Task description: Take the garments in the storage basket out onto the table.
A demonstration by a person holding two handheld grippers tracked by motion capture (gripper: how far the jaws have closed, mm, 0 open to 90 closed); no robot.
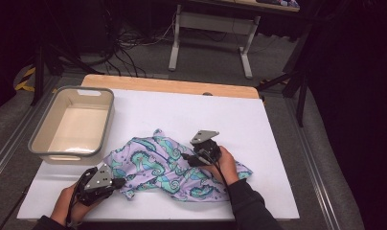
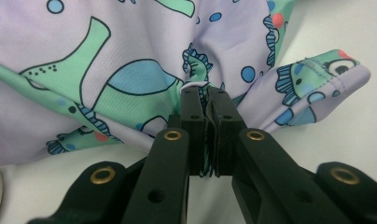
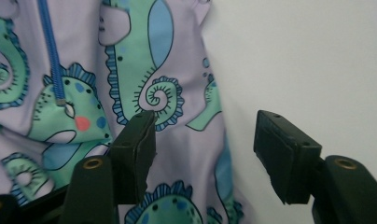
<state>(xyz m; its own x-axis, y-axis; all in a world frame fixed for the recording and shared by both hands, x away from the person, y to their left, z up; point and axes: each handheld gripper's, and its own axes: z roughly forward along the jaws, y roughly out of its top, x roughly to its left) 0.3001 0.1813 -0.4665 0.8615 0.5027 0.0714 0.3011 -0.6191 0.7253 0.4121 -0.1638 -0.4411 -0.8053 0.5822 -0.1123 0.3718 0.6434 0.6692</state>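
Note:
A lilac garment printed with green and blue seahorses lies crumpled on the white table top. My left gripper sits at its near left corner, shut on a fold of the cloth. Over the garment's right part, my right gripper has its jaws apart. In the right gripper view the right gripper hangs over the garment's edge, beside a blue zip, and the pads do not press on the cloth.
A grey and cream tub stands at the left of the table, with nothing in it. The table's wooden far edge shows behind the white top. A desk frame and cables lie on the floor beyond.

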